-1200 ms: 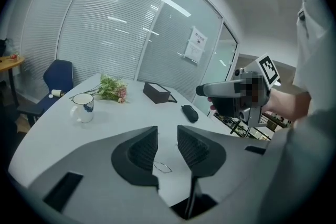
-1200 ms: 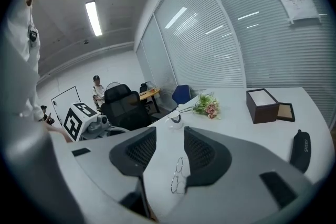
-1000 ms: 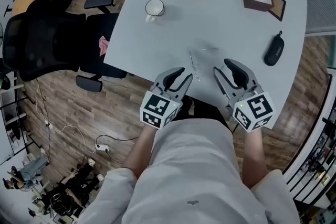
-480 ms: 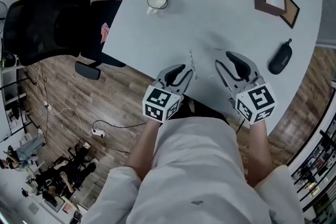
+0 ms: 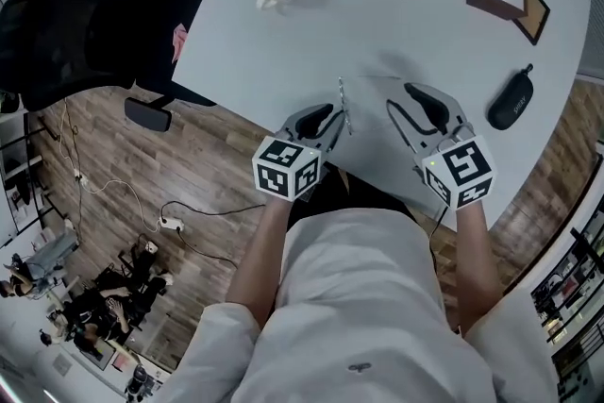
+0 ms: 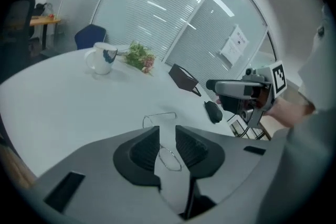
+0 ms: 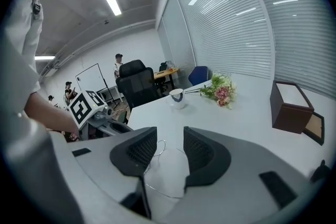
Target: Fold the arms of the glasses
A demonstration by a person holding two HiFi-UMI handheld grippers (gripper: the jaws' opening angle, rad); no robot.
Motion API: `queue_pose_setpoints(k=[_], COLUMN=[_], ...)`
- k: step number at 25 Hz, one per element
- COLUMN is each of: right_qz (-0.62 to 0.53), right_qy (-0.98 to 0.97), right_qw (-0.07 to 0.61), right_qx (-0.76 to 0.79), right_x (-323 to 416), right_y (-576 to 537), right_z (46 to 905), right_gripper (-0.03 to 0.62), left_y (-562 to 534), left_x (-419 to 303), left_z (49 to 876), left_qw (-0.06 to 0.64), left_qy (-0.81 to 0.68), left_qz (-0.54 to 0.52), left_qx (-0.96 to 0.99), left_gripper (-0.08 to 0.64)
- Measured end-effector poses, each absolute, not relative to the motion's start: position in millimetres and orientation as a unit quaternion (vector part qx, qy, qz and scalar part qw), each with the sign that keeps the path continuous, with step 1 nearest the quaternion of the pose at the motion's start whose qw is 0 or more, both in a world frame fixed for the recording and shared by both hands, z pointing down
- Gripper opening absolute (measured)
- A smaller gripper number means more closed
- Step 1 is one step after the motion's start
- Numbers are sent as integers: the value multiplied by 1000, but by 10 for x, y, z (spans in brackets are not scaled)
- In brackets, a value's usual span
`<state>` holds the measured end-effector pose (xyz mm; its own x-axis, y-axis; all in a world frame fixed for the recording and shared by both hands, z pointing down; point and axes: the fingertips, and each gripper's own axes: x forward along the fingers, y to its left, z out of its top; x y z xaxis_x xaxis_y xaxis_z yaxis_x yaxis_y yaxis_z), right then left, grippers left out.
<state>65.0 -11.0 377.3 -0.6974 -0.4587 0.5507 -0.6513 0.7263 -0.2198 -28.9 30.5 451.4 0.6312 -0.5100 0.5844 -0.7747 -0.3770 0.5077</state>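
At the near edge of a pale grey table (image 5: pixel 415 24), a person reaches both forearms forward, with the left gripper (image 5: pixel 319 116) and right gripper (image 5: pixel 404 101) tilted downward and their marker cubes turned up. Thin wire-framed glasses (image 5: pixel 343 105) lie on the tabletop between the two. The left gripper's jaws have just been closing and stand narrowly apart around one lens rim without pinching it. The right gripper's jaws, also just closing, stand wider, with a stretch of wire between them unpressed.
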Motion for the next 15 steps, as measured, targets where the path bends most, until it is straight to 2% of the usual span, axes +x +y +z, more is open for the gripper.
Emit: queue_pose_setpoints(k=[4, 15], right_qz=[200, 216], right_qy=[-896, -888], right_qw=[252, 267], right_qx=[305, 305], right_x=[589, 568], right_y=[-140, -220], right_z=[3923, 4154], right_gripper=[163, 158], left_y=[312, 276], left_x=[-307, -246], left_z=[4692, 4981], left_qw=[459, 516], left_qy=[-386, -370], left_qz=[128, 117], left_qx=[790, 764], left_gripper=[101, 84])
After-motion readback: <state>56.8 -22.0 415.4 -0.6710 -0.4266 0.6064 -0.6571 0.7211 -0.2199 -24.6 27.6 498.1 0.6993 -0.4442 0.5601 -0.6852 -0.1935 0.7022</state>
